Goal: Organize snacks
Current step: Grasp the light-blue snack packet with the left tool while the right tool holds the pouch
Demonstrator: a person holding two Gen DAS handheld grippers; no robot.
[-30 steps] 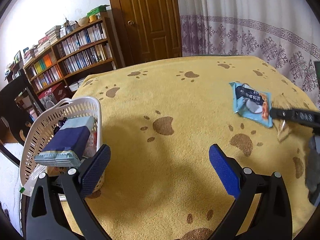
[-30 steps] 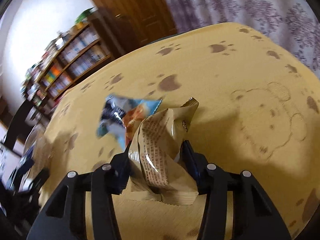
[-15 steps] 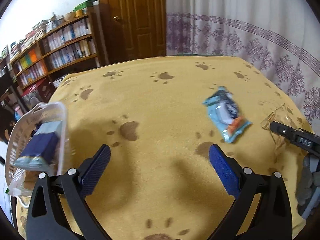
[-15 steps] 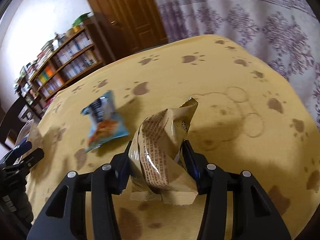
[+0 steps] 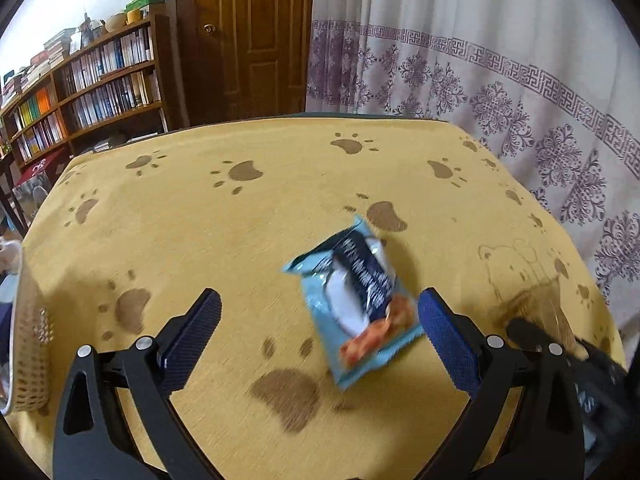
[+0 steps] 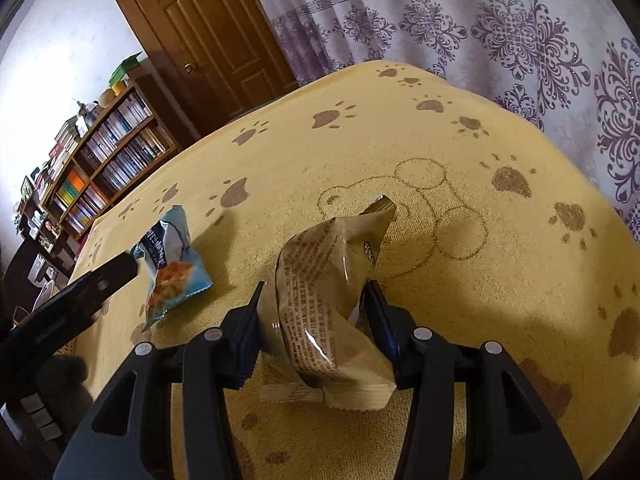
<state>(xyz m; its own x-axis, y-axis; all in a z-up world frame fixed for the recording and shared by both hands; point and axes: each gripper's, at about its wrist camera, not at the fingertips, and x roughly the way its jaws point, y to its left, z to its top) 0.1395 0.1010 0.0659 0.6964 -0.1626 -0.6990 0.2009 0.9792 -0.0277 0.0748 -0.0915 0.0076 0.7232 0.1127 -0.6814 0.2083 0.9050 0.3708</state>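
A light blue snack packet (image 5: 358, 304) lies flat on the yellow paw-print cloth (image 5: 224, 224), just ahead of my left gripper (image 5: 320, 334), which is open with its right pad beside the packet's near corner. The same packet (image 6: 170, 258) appears in the right wrist view, with one left finger (image 6: 96, 280) next to it. My right gripper (image 6: 316, 320) is shut on a crumpled beige snack bag (image 6: 328, 292), held above the cloth. In the left wrist view that beige bag (image 5: 556, 316) shows at the right edge. The white basket's rim (image 5: 28, 344) shows at far left.
A wooden bookcase (image 5: 88, 80) full of books and a brown door (image 5: 248, 36) stand beyond the table's far edge. A patterned curtain (image 5: 500, 80) hangs along the right side. The table's right edge (image 6: 580, 168) runs close to the curtain.
My left gripper has swung right, away from the basket, and come close to the blue packet. The right gripper, still holding the beige bag, has turned toward the curtain side.
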